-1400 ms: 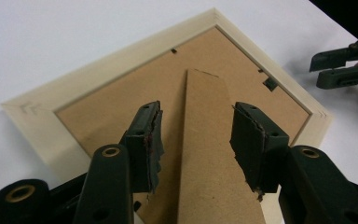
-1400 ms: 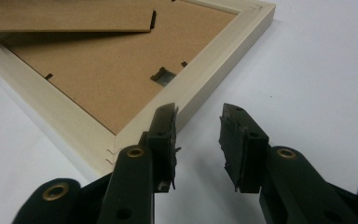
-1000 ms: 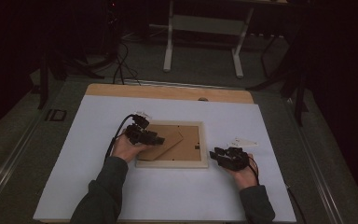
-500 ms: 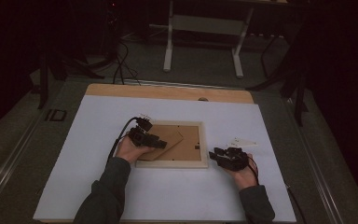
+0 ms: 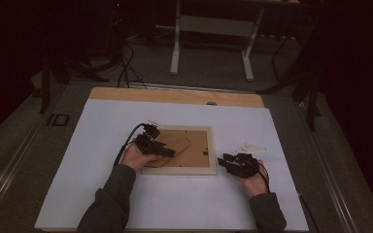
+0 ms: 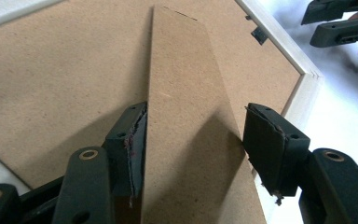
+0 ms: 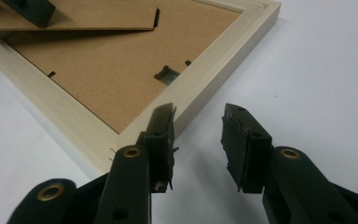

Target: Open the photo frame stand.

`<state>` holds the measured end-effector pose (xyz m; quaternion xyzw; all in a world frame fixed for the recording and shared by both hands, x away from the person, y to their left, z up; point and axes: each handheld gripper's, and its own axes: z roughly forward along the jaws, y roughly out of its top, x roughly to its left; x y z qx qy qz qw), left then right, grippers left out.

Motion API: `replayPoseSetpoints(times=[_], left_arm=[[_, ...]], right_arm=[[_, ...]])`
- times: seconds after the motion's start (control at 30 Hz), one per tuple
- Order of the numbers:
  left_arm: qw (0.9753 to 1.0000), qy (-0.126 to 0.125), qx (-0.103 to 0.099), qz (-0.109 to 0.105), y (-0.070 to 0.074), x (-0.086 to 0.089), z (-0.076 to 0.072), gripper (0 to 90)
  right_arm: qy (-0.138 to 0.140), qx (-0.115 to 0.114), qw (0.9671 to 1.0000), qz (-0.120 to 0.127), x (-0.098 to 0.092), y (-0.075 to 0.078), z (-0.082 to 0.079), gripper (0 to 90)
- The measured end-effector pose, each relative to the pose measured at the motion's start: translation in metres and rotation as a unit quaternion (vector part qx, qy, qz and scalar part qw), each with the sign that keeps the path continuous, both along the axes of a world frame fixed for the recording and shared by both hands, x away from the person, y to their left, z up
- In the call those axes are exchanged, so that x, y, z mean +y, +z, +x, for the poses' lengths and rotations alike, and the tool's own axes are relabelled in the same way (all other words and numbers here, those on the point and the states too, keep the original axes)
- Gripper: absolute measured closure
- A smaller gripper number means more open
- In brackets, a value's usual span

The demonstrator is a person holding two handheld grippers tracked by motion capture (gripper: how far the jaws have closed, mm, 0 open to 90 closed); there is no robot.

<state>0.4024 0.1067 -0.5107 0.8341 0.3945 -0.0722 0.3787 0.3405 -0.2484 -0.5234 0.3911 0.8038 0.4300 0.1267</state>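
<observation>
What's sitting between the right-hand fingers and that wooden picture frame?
Nothing: the right gripper view shows bare white table between the right gripper and the picture frame corner.

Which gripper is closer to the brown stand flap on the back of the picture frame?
Left. The left gripper has its fingers open on either side of the stand flap. The right gripper sits off the picture frame, beside its corner.

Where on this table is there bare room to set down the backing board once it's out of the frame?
The white mat is bare left of the left gripper, and along the near edge between both forearms. Crowded: around the picture frame, where the right gripper sits at its corner beside a small white slip.
</observation>
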Motion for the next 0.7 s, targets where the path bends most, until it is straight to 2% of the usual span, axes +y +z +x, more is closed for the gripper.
replayPoseSetpoints(times=[0.37, 0.53, 0.7], left_arm=[[0.9999, -0.007, -0.002, 0.008, -0.0002, -0.001, -0.0015, 41.4], [1.0, -0.007, 0.007, -0.002, -0.0009, 0.0004, -0.0007, 41.2], [0.9999, -0.009, 0.011, 0.0, -0.0004, 0.0, -0.0011, 40.3]], right_arm=[[0.003, 0.001, 1.0, -0.001, 0.0008, -0.0009, 0.0003, 63.0], [0.005, 0.002, 1.0, -0.001, 0.0015, -0.0008, 0.0001, 62.7], [0.004, 0.001, 1.0, 0.0, 0.001, -0.0006, 0.0001, 62.6]])
